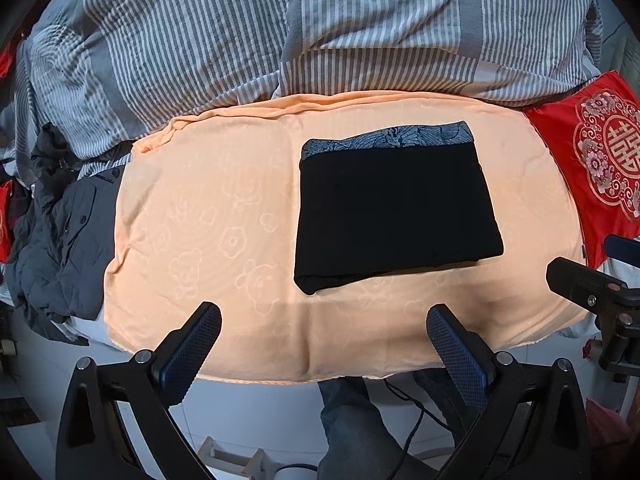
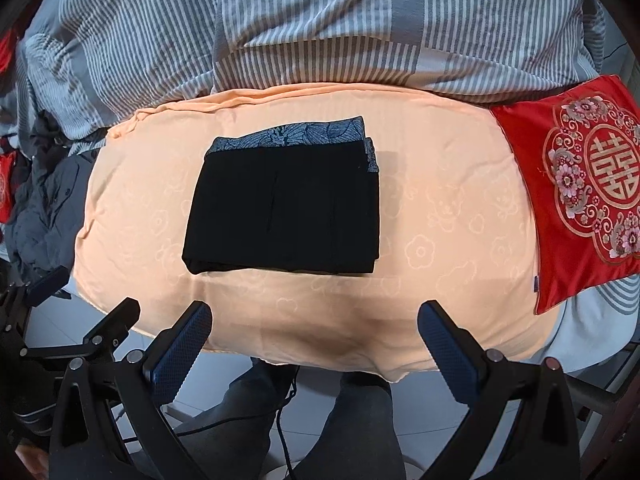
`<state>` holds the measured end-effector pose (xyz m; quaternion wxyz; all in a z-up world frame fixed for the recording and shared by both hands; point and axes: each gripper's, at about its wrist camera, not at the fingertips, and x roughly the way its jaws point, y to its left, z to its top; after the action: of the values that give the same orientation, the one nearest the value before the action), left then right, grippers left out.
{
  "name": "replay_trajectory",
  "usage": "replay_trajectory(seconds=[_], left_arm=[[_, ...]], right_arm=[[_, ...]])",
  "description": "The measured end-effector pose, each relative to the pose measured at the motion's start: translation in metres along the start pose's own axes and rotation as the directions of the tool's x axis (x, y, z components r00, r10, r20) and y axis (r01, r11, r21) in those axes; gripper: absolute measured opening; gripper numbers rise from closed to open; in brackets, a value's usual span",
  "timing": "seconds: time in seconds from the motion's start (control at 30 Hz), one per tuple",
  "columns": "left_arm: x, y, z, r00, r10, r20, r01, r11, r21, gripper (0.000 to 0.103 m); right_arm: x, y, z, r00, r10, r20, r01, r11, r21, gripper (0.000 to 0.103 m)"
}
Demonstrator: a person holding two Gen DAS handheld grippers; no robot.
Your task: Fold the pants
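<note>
The black pants [image 1: 394,212] lie folded into a flat rectangle on the peach blanket [image 1: 208,216], with a blue patterned waistband [image 1: 392,138] along the far edge. They also show in the right wrist view [image 2: 284,212]. My left gripper [image 1: 324,320] is open and empty, held above the blanket's near edge, short of the pants. My right gripper [image 2: 316,318] is open and empty too, in front of the pants. The right gripper shows at the right edge of the left wrist view [image 1: 592,292], and the left gripper at the lower left of the right wrist view [image 2: 80,332].
A striped grey duvet [image 1: 280,28] is bunched behind the blanket. A red embroidered cushion [image 2: 580,188] lies at the right. Dark grey clothes [image 1: 60,232] are piled at the left. Below the bed edge are the person's legs [image 2: 352,420], a black cable [image 1: 416,420] and white floor tiles.
</note>
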<state>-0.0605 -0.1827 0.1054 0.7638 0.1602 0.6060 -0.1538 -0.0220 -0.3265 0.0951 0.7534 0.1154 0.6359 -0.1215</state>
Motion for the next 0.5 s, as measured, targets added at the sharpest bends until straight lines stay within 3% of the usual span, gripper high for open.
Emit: replay_trajectory(seconds=[0.5], left_arm=[[0.0014,0.0016,0.0084,1.0,0.0,0.0,0.0,1.0,-0.006,0.103]], right_arm=[[-0.0018,0.0038,0.0063,0.999,-0.046,0.013,0.047,0.999,-0.027,0.103]])
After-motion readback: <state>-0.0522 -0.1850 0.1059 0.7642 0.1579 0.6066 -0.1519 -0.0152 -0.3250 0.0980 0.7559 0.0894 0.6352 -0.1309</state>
